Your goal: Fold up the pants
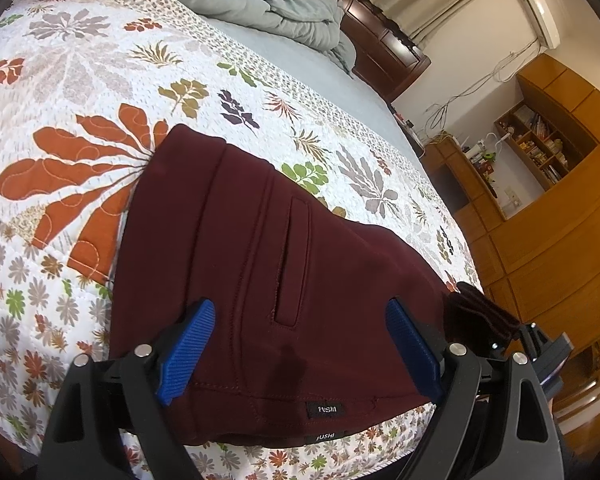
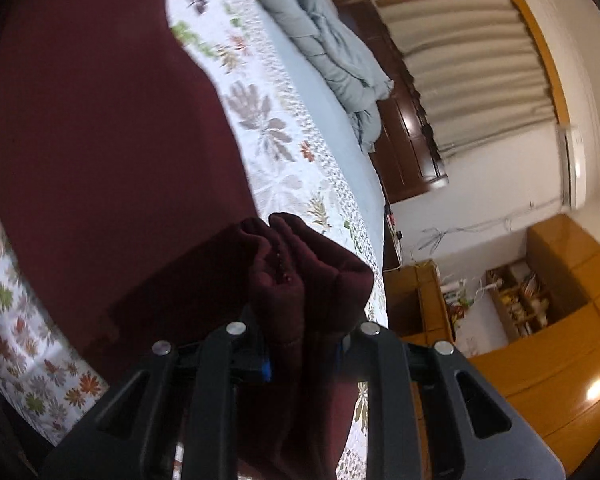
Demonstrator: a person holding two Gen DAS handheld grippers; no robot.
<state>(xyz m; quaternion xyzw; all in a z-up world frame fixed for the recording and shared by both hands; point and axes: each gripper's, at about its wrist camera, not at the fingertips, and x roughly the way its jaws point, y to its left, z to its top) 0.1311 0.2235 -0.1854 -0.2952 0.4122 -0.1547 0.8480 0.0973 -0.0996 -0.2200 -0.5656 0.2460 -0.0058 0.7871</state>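
The maroon pants [image 1: 268,264] are lying on the floral quilt [image 1: 80,92] of the bed, close to its near edge, with the waistband end and its small woven labels [image 1: 323,409] sitting nearest that edge and the welt pocket [image 1: 292,260] facing up. The left gripper [image 1: 300,356] is hovering over the waistband area with its blue pads [image 1: 188,356] standing wide apart on either side of the cloth; no pad is pressing on the fabric, so it is holding nothing. The right gripper [image 2: 300,344] is clamping a bunched wad of the same maroon fabric, apparently the leg ends, with the cloth bulging forward out of the narrow jaws and draping from there toward the rest of the garment. The fabric is reading as a soft, fairly thick knit: light, limp, not fragile, and likely to sag and crease wherever it is unsupported. Judging from this, the grip points that are serving best are seamed or doubled edges, namely the waistband corner and the hems, since single layers are tending to slip or gather unevenly. A grey duvet [image 1: 260,0] is lying heaped at the far edge, well clear of the work.
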